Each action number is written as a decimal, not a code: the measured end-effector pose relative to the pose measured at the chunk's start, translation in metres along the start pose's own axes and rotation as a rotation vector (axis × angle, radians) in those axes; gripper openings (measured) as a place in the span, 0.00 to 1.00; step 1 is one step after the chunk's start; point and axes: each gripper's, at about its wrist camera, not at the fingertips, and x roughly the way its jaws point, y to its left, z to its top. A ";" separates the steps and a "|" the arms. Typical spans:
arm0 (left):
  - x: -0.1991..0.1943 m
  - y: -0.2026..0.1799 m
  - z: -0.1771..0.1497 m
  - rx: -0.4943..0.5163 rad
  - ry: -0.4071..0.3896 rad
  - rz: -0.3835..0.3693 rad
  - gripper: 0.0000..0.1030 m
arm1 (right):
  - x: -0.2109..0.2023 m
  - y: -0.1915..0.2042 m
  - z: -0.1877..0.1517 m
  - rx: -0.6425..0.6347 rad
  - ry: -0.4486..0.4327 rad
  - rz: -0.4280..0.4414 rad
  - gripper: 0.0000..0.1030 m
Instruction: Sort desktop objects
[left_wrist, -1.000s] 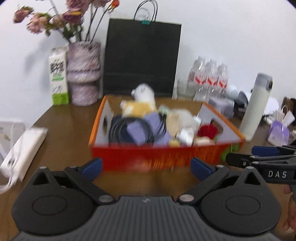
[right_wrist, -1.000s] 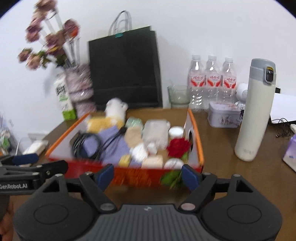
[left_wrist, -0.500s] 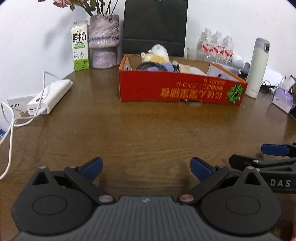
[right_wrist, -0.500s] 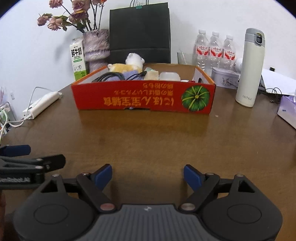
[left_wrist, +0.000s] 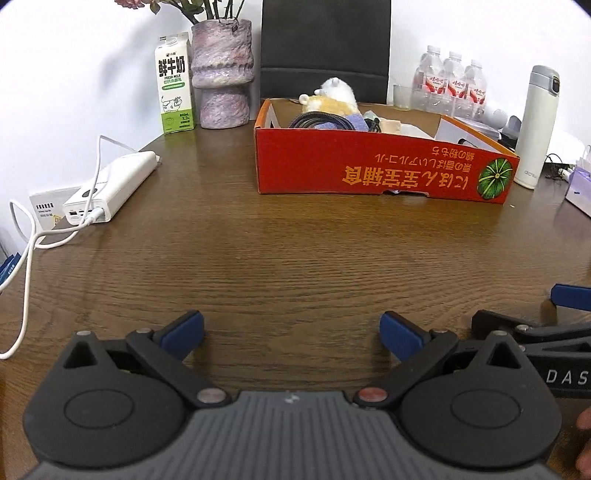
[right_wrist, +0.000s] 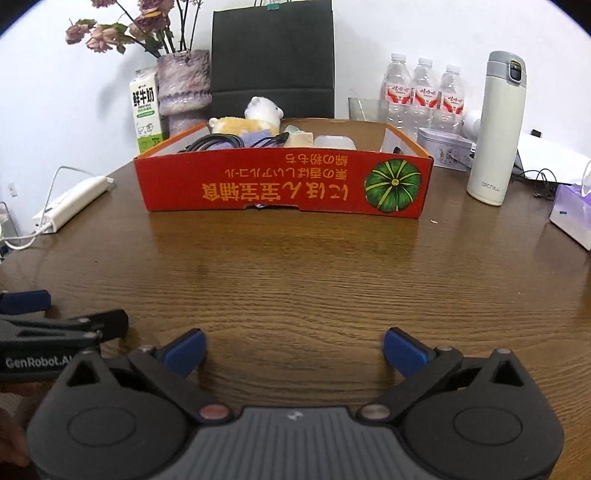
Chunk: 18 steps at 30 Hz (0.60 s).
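1. The red cardboard box (right_wrist: 282, 184) stands on the wooden table (right_wrist: 295, 280), at the far side from both grippers, with a broad stretch of bare tabletop between it and them. It is the landmark for everything below.
2. Judging from how things lie, the sorting looks finished or close to it: no loose small items show on the table in front of the box, and the box is well filled.
3. Inside the box, towards its left end, a plush toy (right_wrist: 255, 118) in white and yellow sits at the back; in front of it lies a coiled black cable (right_wrist: 214, 142) partly over a purple cloth (right_wrist: 253, 138).
4. Towards the middle of the box are a beige block (right_wrist: 299, 138) and a pale lidded tub (right_wrist: 334, 142); what lies deeper is hidden by the front wall.
5. The right gripper (right_wrist: 293, 349) has just been opening; its jaws stand wide apart with nothing between them, only bare table.
6. The left gripper (left_wrist: 291, 332) is also spread wide and empty, just beside the right one, on the near side of the box.
7. Left of the box: a white power bank (left_wrist: 110, 188) with its cord, a milk carton (left_wrist: 174, 83) and a purple vase (left_wrist: 223, 74).
8. Behind the box stands a black paper bag (right_wrist: 273, 55); right of the box are water bottles (right_wrist: 421, 88), a tin (right_wrist: 445, 147) and a white flask (right_wrist: 496, 129). Whether these still count as things to sort, I cannot tell.
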 end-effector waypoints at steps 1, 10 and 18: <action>0.000 0.000 0.000 0.000 0.000 0.000 1.00 | 0.000 0.000 0.000 0.000 0.000 0.000 1.00; 0.000 0.000 0.000 -0.003 0.000 0.005 1.00 | 0.001 0.001 0.000 0.005 0.000 -0.005 1.00; 0.001 0.002 0.001 -0.013 0.000 0.014 1.00 | 0.003 0.002 0.002 0.014 0.000 -0.017 1.00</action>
